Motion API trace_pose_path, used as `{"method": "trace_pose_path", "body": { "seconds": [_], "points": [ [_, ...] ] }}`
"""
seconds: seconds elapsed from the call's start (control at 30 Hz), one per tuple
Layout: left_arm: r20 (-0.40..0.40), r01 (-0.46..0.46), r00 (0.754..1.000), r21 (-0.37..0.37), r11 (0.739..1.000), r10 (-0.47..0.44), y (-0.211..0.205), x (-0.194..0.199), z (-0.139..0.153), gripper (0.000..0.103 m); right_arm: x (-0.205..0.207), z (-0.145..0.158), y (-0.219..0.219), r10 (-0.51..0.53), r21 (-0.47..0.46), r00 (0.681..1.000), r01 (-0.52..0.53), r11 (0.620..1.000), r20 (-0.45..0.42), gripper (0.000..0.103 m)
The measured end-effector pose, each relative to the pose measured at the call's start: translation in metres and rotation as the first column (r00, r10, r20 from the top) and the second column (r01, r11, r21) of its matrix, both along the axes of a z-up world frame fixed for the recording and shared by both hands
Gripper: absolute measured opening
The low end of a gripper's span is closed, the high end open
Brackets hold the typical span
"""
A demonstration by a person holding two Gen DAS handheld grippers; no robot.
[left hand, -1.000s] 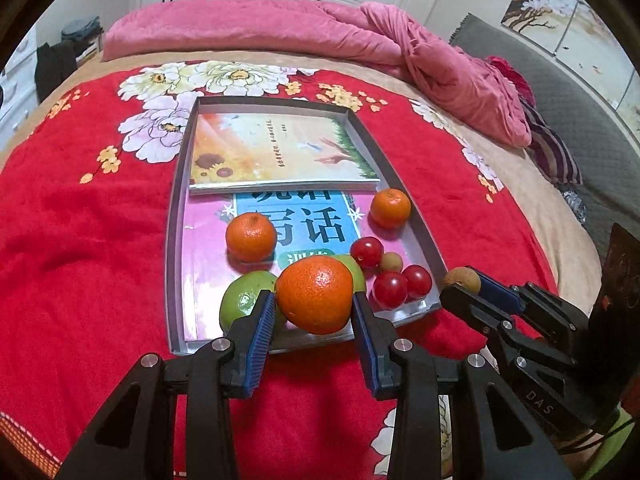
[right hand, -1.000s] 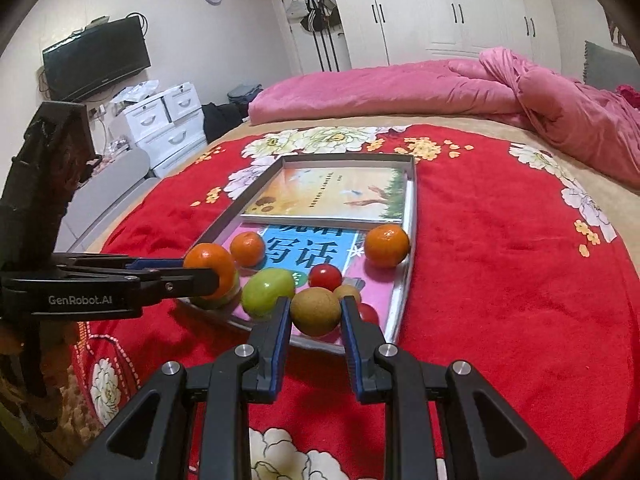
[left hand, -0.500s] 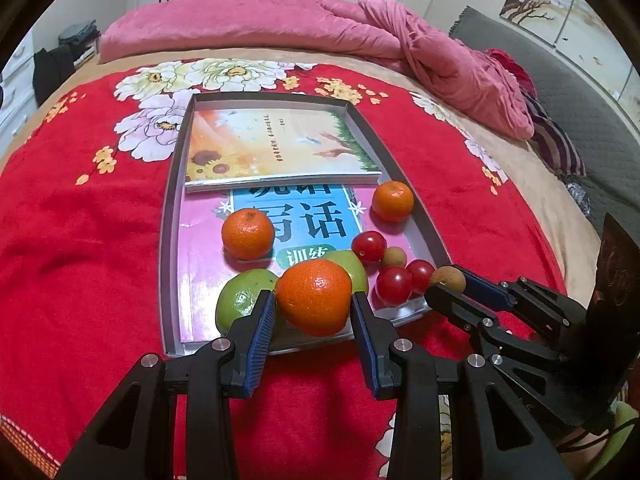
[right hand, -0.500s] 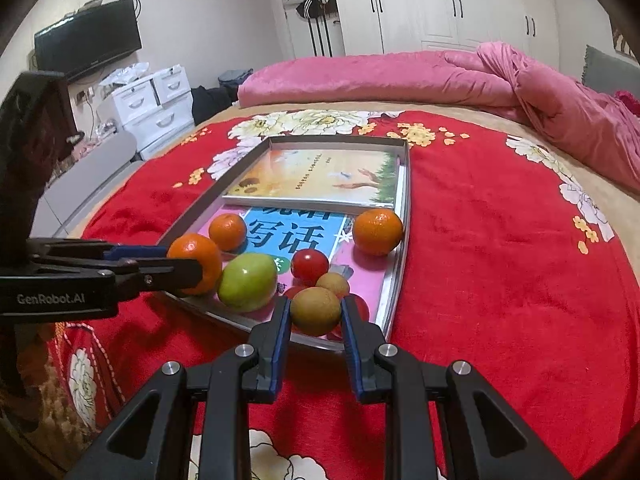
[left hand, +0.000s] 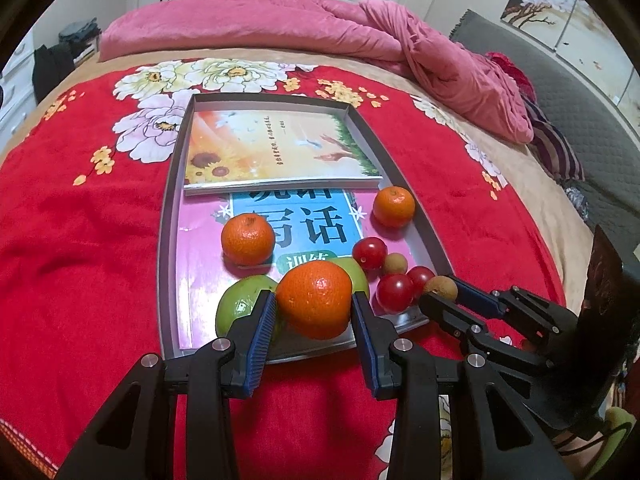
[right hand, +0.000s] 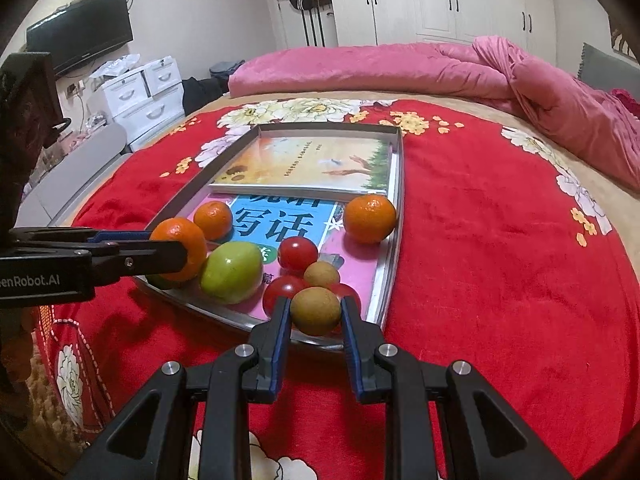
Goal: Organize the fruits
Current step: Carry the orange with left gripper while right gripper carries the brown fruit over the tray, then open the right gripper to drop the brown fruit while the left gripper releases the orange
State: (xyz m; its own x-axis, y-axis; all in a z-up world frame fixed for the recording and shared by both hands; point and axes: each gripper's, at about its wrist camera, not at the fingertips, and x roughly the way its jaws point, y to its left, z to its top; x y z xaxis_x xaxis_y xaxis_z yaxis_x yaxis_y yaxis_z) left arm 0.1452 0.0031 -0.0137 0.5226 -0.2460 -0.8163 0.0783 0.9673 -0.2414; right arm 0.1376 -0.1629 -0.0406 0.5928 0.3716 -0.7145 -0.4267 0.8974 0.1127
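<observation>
Nearest, the left tongs (left hand: pixel 314 310) grip an orange (left hand: pixel 314 300) over the tray's (left hand: pixel 167 248) near edge. The right tongs (right hand: pixel 314 314) clamp a small brown fruit (right hand: pixel 315 310) above the near right corner. Both fruits are round and pinched only at the sides — a tilt could roll either out. Just beyond, a green fruit (right hand: pixel 232 272) and cherry tomatoes (right hand: pixel 297 254) crowd the landing spots; farther off, books (left hand: pixel 280 152) fill the tray — a dropped fruit could scatter the others.

I count, from my remote station:
oranges (left hand: pixel 314 300): three
green fruits (right hand: pixel 232 272): two
red tomatoes (left hand: pixel 370 253): three
small brown fruits (right hand: pixel 315 311): two
books (left hand: pixel 276 148): two
trays (left hand: pixel 168 216): one
</observation>
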Motion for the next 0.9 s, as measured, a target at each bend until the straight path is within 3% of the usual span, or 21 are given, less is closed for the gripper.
{"method": "trace_pose_path", "body": {
  "seconds": [0.23, 0.37, 0.53, 0.6, 0.9],
  "points": [
    [-0.001, 0.0, 1.0, -0.001, 1.0, 0.0, 0.0, 0.0, 0.0, 0.04, -0.001, 0.001, 0.0, -0.001, 0.004, 1.0, 0.001, 1.0, 0.005, 0.028],
    [-0.001, -0.001, 1.0, -0.001, 1.0, 0.001, 0.0, 0.0, 0.0, 0.04, -0.003, 0.003, 0.001, 0.003, 0.003, 1.0, -0.003, 1.0, 0.011, 0.038],
    [-0.002, 0.0, 1.0, 0.002, 1.0, 0.0, 0.0, 0.001, -0.001, 0.04, -0.005, 0.007, -0.001, 0.0, 0.012, 1.0, 0.0, 1.0, 0.029, 0.041],
    [-0.004, -0.002, 1.0, -0.003, 1.0, 0.002, 0.0, 0.001, -0.001, 0.04, -0.005, 0.008, -0.002, -0.004, 0.014, 1.0, 0.004, 1.0, 0.026, 0.048],
    [-0.006, 0.0, 1.0, -0.004, 1.0, 0.0, 0.0, 0.001, -0.002, 0.045, -0.006, 0.011, -0.004, -0.011, 0.022, 0.999, 0.01, 1.0, 0.035, 0.049]
  ]
}}
